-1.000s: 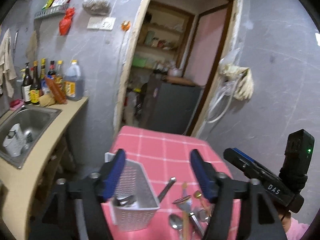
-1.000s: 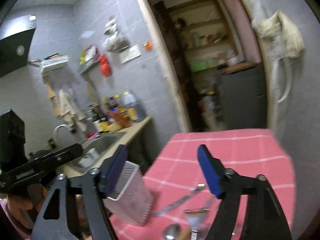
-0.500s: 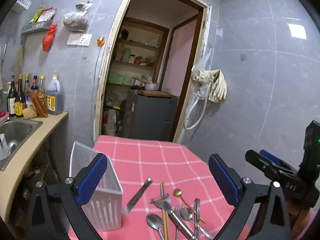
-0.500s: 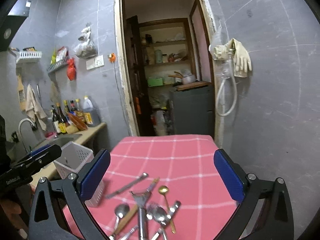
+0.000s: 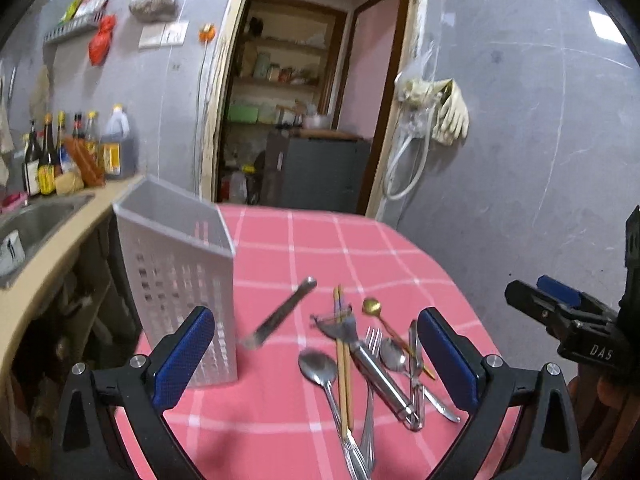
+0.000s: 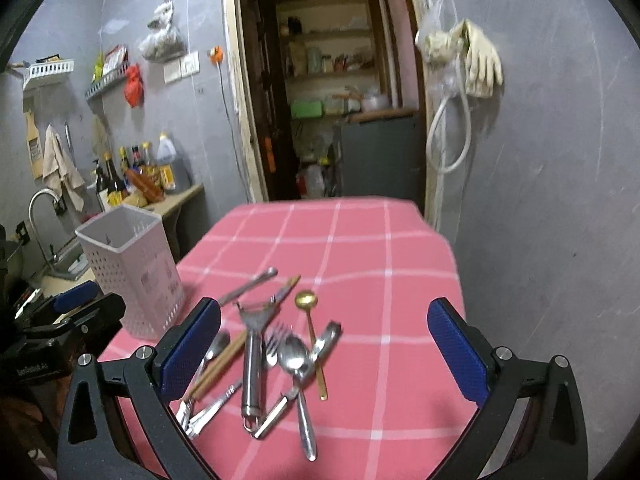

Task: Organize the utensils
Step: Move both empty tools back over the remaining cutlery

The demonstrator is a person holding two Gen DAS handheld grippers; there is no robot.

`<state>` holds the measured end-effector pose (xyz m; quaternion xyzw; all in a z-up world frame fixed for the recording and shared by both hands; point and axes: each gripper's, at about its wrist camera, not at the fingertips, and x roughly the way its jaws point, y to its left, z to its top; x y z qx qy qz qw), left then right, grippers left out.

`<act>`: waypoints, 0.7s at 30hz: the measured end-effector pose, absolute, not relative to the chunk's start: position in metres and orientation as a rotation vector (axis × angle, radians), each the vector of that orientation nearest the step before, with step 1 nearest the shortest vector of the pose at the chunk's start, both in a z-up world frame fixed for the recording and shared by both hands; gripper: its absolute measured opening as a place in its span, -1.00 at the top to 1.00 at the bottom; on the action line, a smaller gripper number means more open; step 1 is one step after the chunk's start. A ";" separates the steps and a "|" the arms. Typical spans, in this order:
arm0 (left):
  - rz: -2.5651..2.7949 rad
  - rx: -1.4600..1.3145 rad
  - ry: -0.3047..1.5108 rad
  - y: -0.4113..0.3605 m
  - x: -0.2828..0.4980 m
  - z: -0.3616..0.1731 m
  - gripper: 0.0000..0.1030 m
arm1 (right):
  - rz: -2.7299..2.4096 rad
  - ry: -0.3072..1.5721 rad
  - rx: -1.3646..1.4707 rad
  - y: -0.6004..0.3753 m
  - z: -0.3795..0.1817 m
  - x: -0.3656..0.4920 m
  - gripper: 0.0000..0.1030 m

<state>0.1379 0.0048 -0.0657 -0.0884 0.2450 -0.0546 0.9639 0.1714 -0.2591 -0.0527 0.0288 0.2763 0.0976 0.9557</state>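
A pile of utensils lies on the pink checked tablecloth: a steel peeler, wooden chopsticks, a spoon, a fork, a small gold spoon and a butter knife. A white perforated utensil holder stands upright at the table's left edge. My left gripper is open and empty, above the near side of the pile. My right gripper is open and empty over the same pile; the holder is to its left.
A counter with a steel sink and several bottles runs along the left. An open doorway is behind the table. Grey walls close the right side, with gloves and a hose hanging.
Both grippers have opened wider and drawn back and lowered toward the table. The holder now stands upright at the left; the utensil pile has come into full view.
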 end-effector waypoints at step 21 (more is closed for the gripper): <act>-0.102 -0.335 0.876 -0.010 0.201 -0.142 -0.47 | 0.350 0.970 0.237 -0.251 -0.160 0.285 -0.31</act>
